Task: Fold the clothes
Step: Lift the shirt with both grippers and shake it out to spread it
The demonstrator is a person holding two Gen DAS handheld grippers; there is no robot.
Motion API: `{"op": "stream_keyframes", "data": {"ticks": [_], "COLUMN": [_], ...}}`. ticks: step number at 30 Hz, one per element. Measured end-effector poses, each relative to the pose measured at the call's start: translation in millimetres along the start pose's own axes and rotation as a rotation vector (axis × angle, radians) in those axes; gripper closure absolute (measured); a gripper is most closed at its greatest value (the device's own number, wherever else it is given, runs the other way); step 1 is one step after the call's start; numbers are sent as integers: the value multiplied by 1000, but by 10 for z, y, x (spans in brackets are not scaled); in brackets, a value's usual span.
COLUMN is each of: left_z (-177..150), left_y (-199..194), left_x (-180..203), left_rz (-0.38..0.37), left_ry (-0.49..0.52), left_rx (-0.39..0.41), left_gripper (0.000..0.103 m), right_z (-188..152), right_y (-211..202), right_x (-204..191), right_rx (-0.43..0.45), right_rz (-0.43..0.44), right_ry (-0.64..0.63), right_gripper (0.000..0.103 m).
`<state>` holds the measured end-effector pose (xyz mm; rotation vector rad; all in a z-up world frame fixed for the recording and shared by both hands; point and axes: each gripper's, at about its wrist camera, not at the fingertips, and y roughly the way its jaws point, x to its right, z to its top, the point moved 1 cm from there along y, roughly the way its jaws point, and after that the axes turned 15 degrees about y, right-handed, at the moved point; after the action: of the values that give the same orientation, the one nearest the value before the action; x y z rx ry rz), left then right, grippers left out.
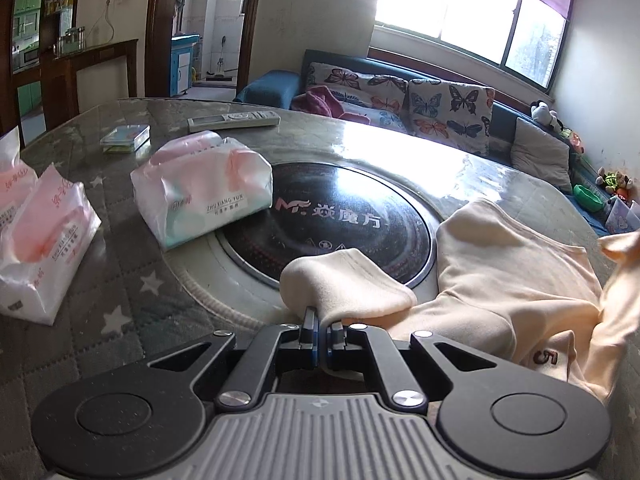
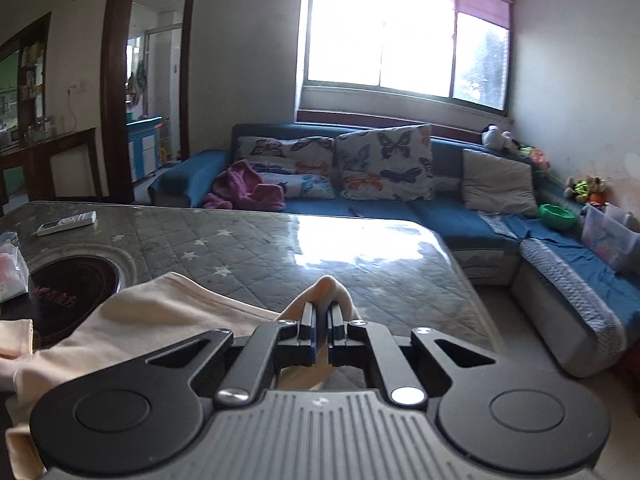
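Grey quilted fabric printed with white stars, under a glossy clear sheet, covers the desk (image 1: pixel 120 280), which fills the lower half of both views. A blue sofa (image 2: pixel 440 216) with butterfly cushions stands behind it under a bright window. Set into the desk is a round black cooktop (image 1: pixel 360 216) with printed lettering.

A cream garment (image 1: pixel 500 280) lies spread on the desk, partly over the cooktop's near edge, with a brown figure 5 near its lower hem. One part of it is lifted and folded over in front of the left gripper (image 1: pixel 323 330), whose fingers are clamped together on the cloth. In the right wrist view the same garment (image 2: pixel 160 312) stretches to the left, and the right gripper (image 2: pixel 321 316) has its fingers pinched shut on a raised peak of cloth near the desk's right side.

Three soft packs of tissues sit on the left side: one (image 1: pixel 204 184) touching the cooktop's rim, two more (image 1: pixel 40 240) near the desk edge. Behind them lie a white remote control (image 1: pixel 234 120) and a small flat box (image 1: pixel 126 138).
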<state>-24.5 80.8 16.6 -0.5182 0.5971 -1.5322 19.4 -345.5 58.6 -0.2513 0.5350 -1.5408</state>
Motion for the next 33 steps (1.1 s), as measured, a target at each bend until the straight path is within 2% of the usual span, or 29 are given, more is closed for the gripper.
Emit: {"op": "stream_keyframes", "data": {"ticks": [8,14,19,25,27,29,30,33], "left_z": [-47,-61,-90,-89,-86,-71,-63,-37], "left_y": [-22,-69,-77,-77,-90,-113,-126,-176], "left_x": [-65,-96,-146,-149,-140,-125,-116,-106], "left_rz": [6,14,23,34,35,37,38,44], "left_ry": [-16,-17,-26,-22,-20,-11,-5,5], "left_rx": [-5,-7,-24,-39,-42,-37,-33,-21], "left_gripper": [99,99,97,91,88,86,85,70], "right_z": [-277,-638,-865,-891,-874,-844,-823,-792], "right_y": [-422,-547,-624,-820,-870,-877,-857,-758], "right_x": [512,1056,1357,1739,1736,1603,1511,1237], "right_rx": [-3,-71,-136,-113,-110,-111,-117,-131], "right_rz": [-118,-211,-258,-352,-346,-308,-278,-187], "right_ry": [81,245,318,391,357,300,276,203], "right_gripper": [99,98,85,84,82,76,69,63]}}
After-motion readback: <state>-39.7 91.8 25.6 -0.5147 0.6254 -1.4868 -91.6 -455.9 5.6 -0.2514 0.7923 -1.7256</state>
